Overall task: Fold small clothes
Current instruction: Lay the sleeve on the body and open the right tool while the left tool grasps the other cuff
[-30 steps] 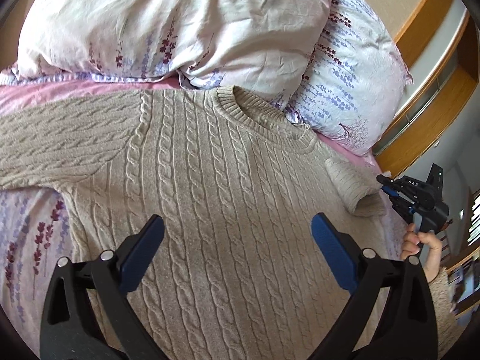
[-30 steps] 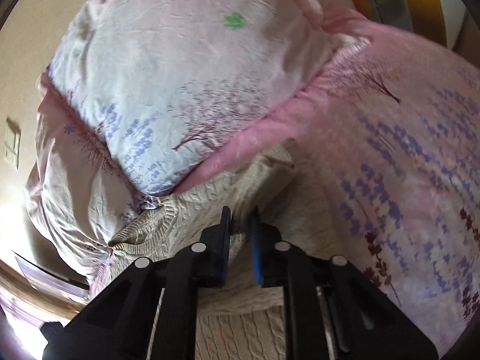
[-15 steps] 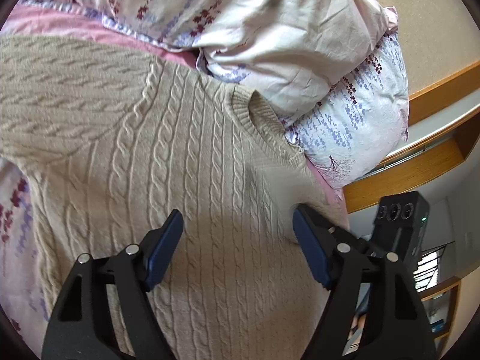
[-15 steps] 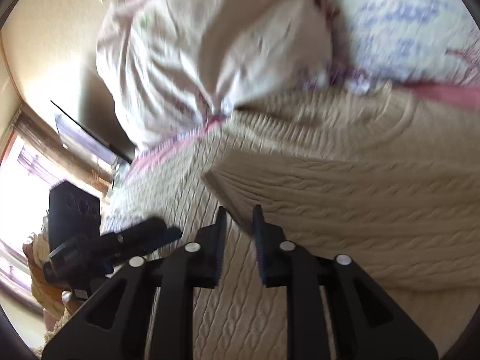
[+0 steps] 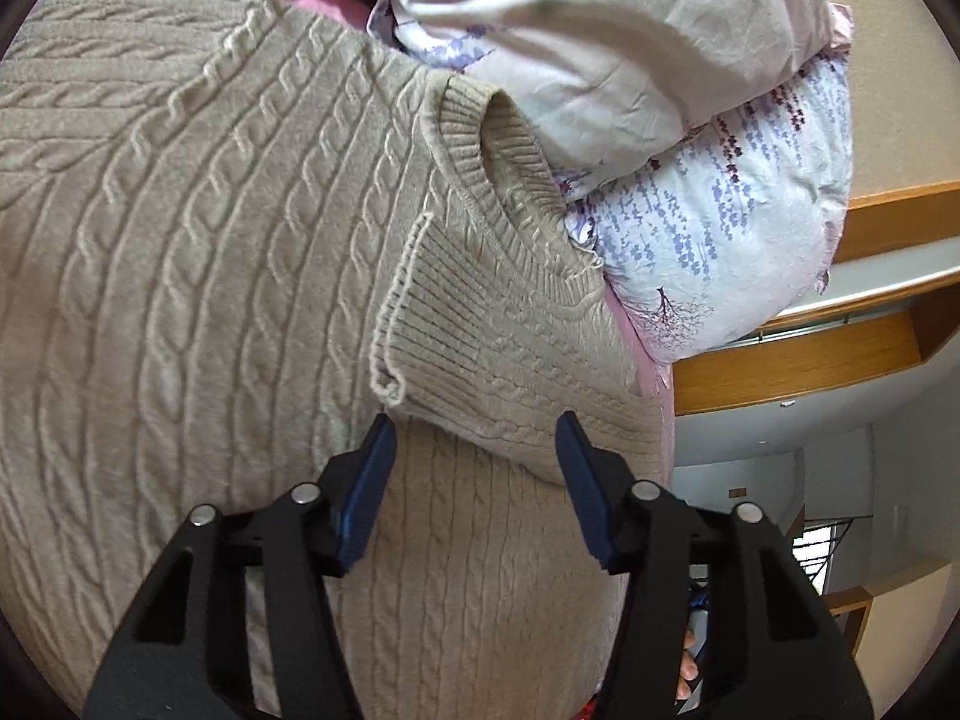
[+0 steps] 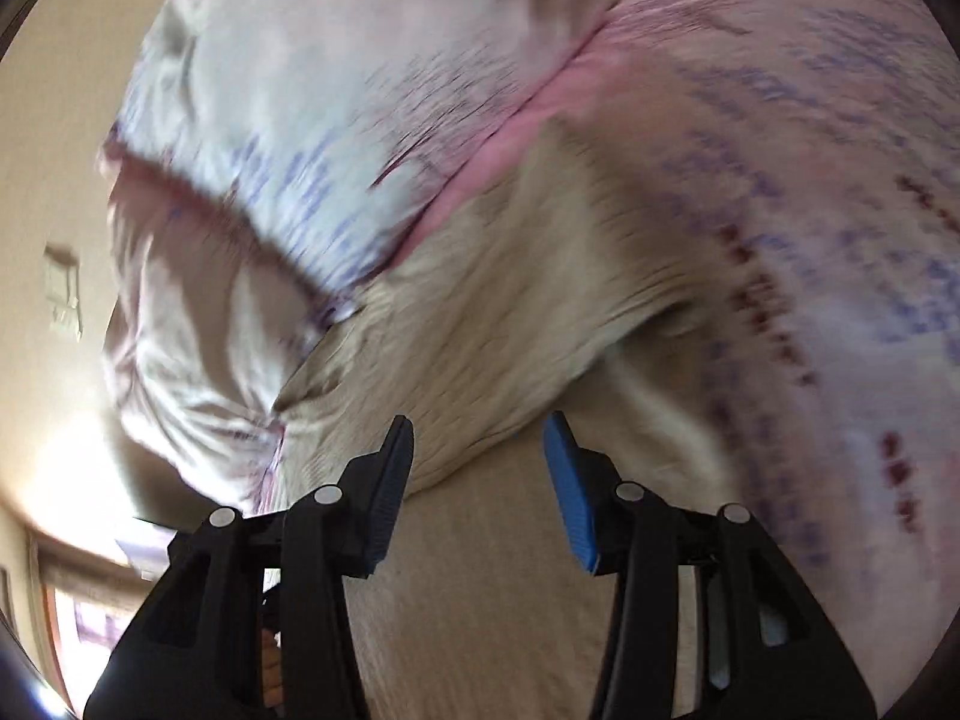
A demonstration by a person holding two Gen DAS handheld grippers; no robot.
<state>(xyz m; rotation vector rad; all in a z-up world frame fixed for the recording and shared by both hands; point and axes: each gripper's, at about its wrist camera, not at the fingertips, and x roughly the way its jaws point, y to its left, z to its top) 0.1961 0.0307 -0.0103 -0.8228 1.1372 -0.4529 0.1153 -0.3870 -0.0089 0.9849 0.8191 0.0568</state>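
Note:
A beige cable-knit sweater lies flat on the bed and fills the left wrist view. Its right sleeve is folded across the chest, the ribbed cuff just below the neckline. My left gripper is open and empty, hovering just above the folded sleeve. In the blurred right wrist view the sweater shows as a beige fold. My right gripper is open and empty above it.
Floral pillows lie beyond the neckline, one lilac-printed at the right. Pink sheet edges the sweater. A wooden ledge is at the far right. In the right wrist view, pillows and floral bedding surround the sweater.
My right gripper carried the sleeve across the chest, then opened and let it go. My left gripper moved up toward the neckline and its jaws narrowed somewhat.

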